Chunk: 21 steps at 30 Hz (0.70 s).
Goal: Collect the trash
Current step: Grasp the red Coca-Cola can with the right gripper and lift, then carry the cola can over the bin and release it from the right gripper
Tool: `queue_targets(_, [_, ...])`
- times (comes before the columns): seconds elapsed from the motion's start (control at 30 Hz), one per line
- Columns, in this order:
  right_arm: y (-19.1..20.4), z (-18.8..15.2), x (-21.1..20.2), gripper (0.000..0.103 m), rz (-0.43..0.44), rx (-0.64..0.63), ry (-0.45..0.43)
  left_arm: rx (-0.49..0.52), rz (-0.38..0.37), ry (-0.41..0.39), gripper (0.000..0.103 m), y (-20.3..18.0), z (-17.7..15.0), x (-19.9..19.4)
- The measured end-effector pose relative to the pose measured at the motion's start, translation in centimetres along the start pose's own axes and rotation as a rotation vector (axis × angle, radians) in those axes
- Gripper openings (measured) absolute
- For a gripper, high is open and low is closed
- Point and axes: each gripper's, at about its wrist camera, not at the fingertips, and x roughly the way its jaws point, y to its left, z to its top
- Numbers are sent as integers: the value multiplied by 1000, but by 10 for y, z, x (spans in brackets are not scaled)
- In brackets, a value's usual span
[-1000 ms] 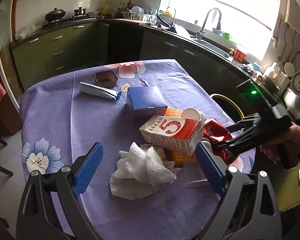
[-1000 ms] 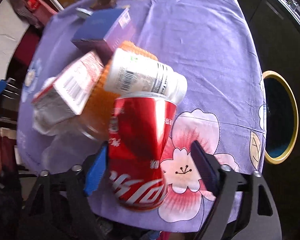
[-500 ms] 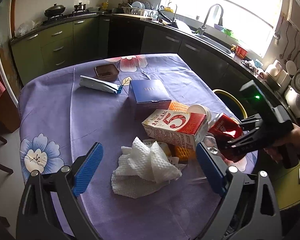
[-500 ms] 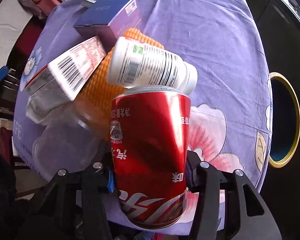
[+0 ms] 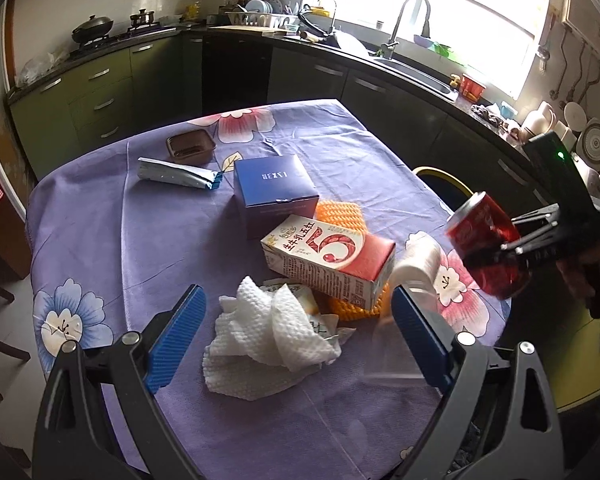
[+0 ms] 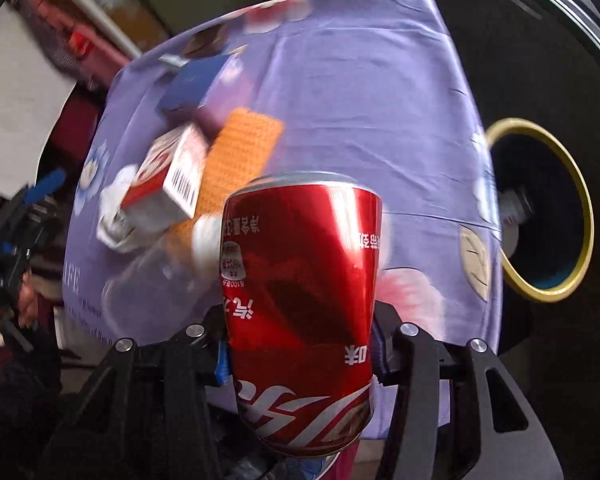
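Two grippers show, each carried by a person's hand. Nearest in the left wrist view, the left gripper [image 5: 296, 332] hangs tilted downward over the near edge of the table [image 5: 100, 240], its blue pads spread wide with nothing between them; below the gap lies a crumpled white paper towel [image 5: 268, 340] on the purple flowered tablecloth. Just beyond it a red and white milk carton [image 5: 328, 258] lies on its side across an orange foam net [image 5: 340, 216], with a white plastic bottle [image 5: 418, 262] beside the carton's right end. At the right, the right gripper [image 5: 496, 258] is clamped on a dented red cola can [image 5: 486, 246], held clear above the table's right edge with the can's top tilted up and to the left; part of the hand [image 5: 588, 276] holding it shows at the frame's right edge. In the right wrist view that gripper [image 6: 300, 354] points steeply down, its pads pressed to both sides of the can [image 6: 300, 300], and a yellow-rimmed trash bin [image 6: 548, 216] stands on the floor beside the table. Farther back on the table sit a blue box [image 5: 274, 190], a silver wrapper [image 5: 176, 172] and a small brown tray [image 5: 190, 146]. Behind the table run dark kitchen cabinets and a sink [image 5: 412, 68] under a bright window.
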Motion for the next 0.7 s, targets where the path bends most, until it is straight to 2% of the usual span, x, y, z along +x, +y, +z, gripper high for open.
queue_targets(0.13, [5, -9, 29, 50, 45, 9, 57, 13, -1, 5, 89, -6, 2, 1])
queue_targets(0.37, [6, -16, 43, 50, 56, 0, 52, 49, 11, 10, 89, -15, 5, -1])
queue_targets(0.57, [-10, -17, 16, 49, 56, 16, -7, 62, 5, 16, 89, -21, 6, 2])
queue_targets(0.7, [-45, -7, -18, 49, 9, 85, -111, 79, 5, 28, 89, -27, 7, 5])
